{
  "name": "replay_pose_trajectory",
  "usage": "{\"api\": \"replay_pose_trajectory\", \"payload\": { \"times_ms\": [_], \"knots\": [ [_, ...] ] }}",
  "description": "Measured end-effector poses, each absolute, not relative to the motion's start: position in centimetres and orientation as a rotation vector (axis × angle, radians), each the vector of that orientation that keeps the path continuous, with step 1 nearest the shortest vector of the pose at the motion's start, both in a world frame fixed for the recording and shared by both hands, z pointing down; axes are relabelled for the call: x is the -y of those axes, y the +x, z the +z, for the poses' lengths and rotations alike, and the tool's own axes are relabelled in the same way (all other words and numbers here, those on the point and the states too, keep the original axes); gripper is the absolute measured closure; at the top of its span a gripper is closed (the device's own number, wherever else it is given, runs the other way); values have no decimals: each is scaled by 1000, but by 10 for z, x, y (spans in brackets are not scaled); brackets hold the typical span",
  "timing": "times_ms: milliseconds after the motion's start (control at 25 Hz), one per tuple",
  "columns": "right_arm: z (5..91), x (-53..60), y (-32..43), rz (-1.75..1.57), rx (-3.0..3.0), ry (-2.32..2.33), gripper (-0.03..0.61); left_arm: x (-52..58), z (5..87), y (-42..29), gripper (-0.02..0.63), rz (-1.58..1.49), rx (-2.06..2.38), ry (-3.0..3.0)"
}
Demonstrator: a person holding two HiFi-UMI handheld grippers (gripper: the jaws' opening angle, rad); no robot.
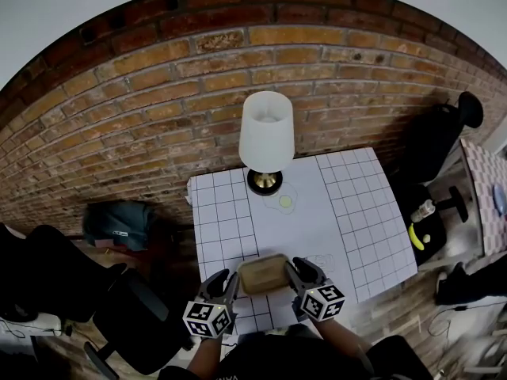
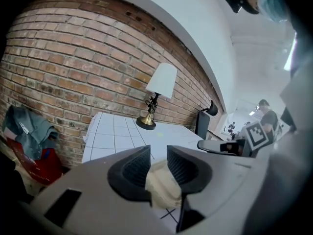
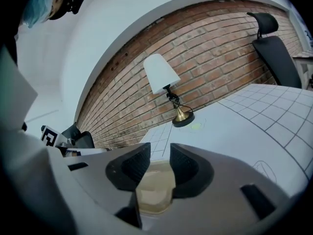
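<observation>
In the head view, a tan tray [image 1: 264,274] sits over the near edge of the white gridded bench [image 1: 341,212], about midway along it. The left hand-held gripper [image 1: 230,279] is at its left side and the right hand-held gripper [image 1: 295,271] at its right. A lamp [image 1: 265,133] stands by the far edge, with a small yellow mark [image 1: 285,203] just before its base. Whether the tray rests on the bench or hangs just above it cannot be told. In the left gripper view the jaws are clenched on the tray's pale rim, and the bench runs away toward the lamp. In the right gripper view the jaws likewise grasp the opposite rim, with the tray's hollow showing below them. This looks like a two-sided hold on the tray. Any shift would call for both grippers to travel together and level, so that neither rim twists or slips.
</observation>
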State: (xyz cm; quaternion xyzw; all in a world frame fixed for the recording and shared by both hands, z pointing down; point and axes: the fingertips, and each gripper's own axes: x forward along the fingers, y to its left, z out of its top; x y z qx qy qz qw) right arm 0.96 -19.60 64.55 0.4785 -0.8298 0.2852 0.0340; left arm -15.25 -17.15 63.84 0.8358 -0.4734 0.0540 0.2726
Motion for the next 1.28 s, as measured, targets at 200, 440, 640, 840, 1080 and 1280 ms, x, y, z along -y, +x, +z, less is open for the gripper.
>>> {"api": "replay_pose_trajectory", "payload": {
  "times_ms": [200, 440, 640, 840, 1080, 1280],
  "knots": [
    [664, 197, 13, 948, 2500, 1464, 465, 168, 663, -145, 470, 178, 1225, 2174],
    [684, 190, 13, 1021, 2443, 1418, 453, 156, 689, -133, 423, 200, 1155, 2078],
    [692, 187, 12, 1050, 2431, 1394, 453, 152, 700, -126, 413, 181, 1115, 2037],
    [695, 185, 11, 1065, 2430, 1384, 453, 151, 703, -125, 411, 166, 1112, 2021],
    [692, 185, 11, 1078, 2438, 1382, 453, 152, 701, -123, 411, 151, 1120, 2019],
    [686, 186, 11, 1072, 2456, 1385, 453, 154, 693, -124, 411, 126, 1132, 2030]
  ]
}}
